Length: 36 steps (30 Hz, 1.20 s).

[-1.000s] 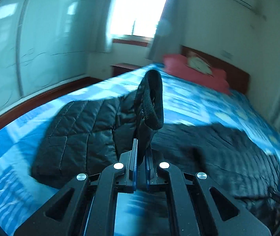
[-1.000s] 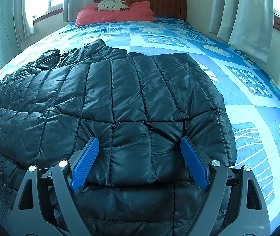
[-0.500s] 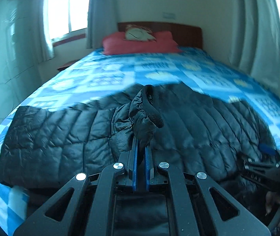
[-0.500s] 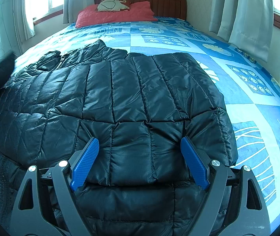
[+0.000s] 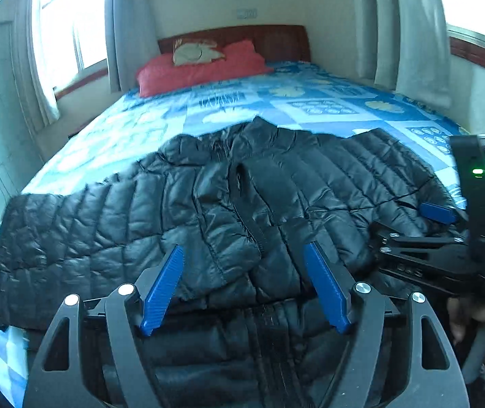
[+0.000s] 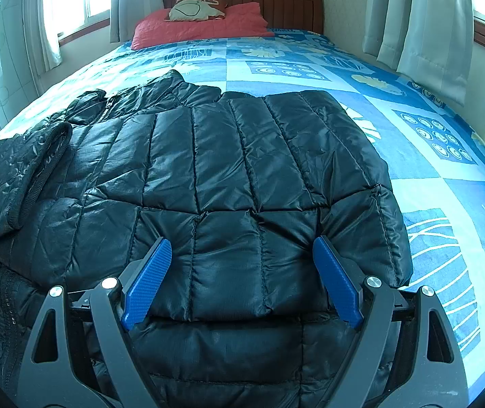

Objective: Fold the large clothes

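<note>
Left wrist view: looks low along the bed (image 5: 310, 102) toward the headboard (image 5: 269, 42), close over the jacket (image 5: 174, 204), with the right gripper (image 5: 436, 212) at its right edge. Right wrist view: same heading, close over the jacket's (image 6: 242, 170) right half. Both share jacket, pillow (image 6: 201, 23), headboard and curtains (image 6: 412, 17).

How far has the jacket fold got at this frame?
Done: both sleeves of the black puffer jacket lie folded in across its body on the bed. In hand: nothing; left gripper and right gripper hover open over it. Left: folding the body itself, which lies at full length.
</note>
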Each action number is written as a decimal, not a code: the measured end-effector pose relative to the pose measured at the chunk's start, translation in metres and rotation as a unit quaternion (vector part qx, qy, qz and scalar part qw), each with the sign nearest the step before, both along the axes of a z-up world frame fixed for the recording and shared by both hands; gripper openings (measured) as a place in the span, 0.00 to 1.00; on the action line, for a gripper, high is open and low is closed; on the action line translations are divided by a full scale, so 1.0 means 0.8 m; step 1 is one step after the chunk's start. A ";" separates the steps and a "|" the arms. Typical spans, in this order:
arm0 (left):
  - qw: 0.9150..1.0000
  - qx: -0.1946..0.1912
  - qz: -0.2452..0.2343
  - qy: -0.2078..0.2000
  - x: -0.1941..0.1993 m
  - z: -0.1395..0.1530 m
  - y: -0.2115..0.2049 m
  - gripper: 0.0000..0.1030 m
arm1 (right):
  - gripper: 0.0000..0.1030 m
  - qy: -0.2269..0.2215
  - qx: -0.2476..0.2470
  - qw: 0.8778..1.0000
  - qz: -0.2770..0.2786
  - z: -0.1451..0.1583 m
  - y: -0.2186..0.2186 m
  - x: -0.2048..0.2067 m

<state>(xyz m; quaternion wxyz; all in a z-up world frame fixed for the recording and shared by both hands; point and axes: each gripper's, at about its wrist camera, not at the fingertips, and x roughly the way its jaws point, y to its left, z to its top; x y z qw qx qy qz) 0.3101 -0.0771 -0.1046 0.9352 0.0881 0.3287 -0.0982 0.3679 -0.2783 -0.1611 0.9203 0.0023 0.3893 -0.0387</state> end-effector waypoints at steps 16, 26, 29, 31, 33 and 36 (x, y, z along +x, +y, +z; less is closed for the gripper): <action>0.987 0.006 0.159 -0.027 -0.061 0.011 0.213 0.71 | 0.82 -0.009 0.084 0.993 0.088 0.057 0.156 0.022; 0.981 -0.014 0.193 -0.021 -0.057 0.008 0.264 0.71 | 0.18 0.025 0.159 0.984 0.070 0.040 0.164 0.048; 0.982 -0.014 0.187 -0.026 -0.051 0.011 0.257 0.71 | 0.17 -0.002 0.146 0.988 0.041 0.058 0.129 0.031; 0.983 -0.020 0.183 -0.027 -0.049 0.011 0.253 0.71 | 0.17 -0.014 0.128 0.991 0.020 0.069 0.101 0.027; 0.983 -0.026 0.178 -0.028 -0.045 0.013 0.248 0.71 | 0.17 -0.025 0.107 0.994 -0.003 0.079 0.070 0.022; 0.985 -0.034 0.168 -0.028 -0.035 0.015 0.238 0.71 | 0.17 -0.023 0.099 0.994 -0.032 0.081 0.024 0.021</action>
